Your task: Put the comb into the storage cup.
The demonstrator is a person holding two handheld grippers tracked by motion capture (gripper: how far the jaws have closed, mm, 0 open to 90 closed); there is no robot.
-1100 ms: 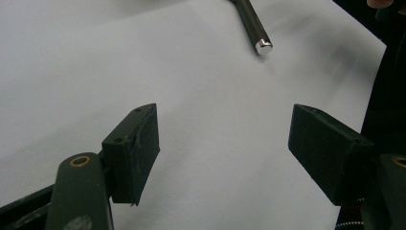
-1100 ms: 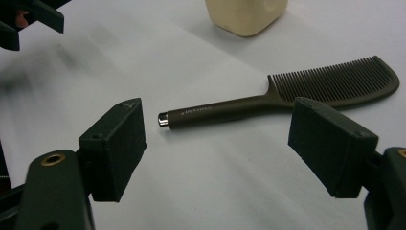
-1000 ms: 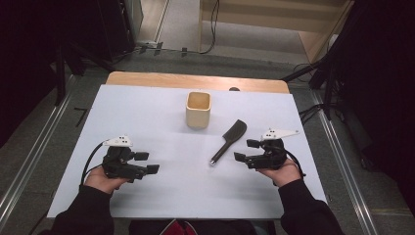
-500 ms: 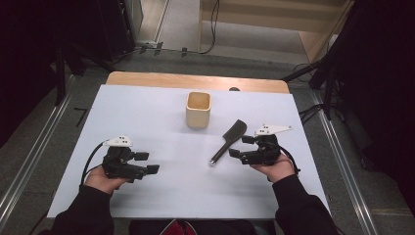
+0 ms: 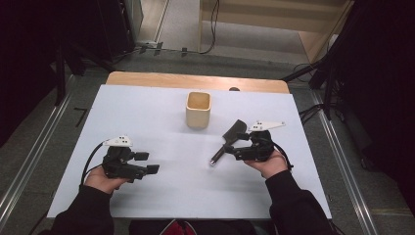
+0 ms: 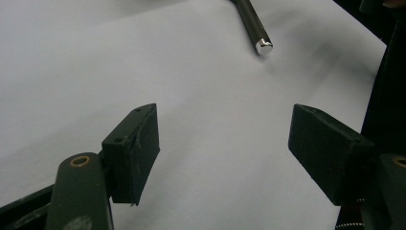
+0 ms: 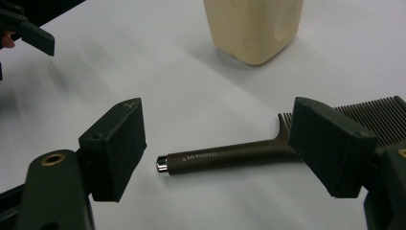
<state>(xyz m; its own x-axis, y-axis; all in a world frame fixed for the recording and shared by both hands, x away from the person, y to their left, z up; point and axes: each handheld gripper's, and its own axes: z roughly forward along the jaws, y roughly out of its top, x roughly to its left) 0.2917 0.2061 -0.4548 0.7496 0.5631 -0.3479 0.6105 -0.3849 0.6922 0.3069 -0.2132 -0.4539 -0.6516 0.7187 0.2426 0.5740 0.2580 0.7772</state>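
Note:
A dark comb point(image 5: 228, 140) with a round metal-tipped handle lies slantwise on the white table point(image 5: 147, 112), right of centre. My right gripper point(image 5: 231, 151) is open right beside the handle, low over the table. In the right gripper view its jaws point(image 7: 218, 148) stand wide apart, with the comb's handle point(image 7: 225, 155) lying between and just beyond them, untouched. A cream square cup point(image 5: 198, 110) stands upright behind the comb, also seen as the cup point(image 7: 253, 26). My left gripper point(image 5: 149, 163) is open at the front left with nothing in it point(image 6: 225, 153); the comb's handle tip point(image 6: 262, 44) lies ahead of it.
A wooden table edge point(image 5: 195, 81) runs along the back. Metal rails point(image 5: 337, 147) flank the table on both sides. The other gripper point(image 7: 28, 31) shows at the top left of the right gripper view.
My right gripper has moved left and slightly forward, up to the comb's handle. The left gripper, the comb and the cup have stayed put.

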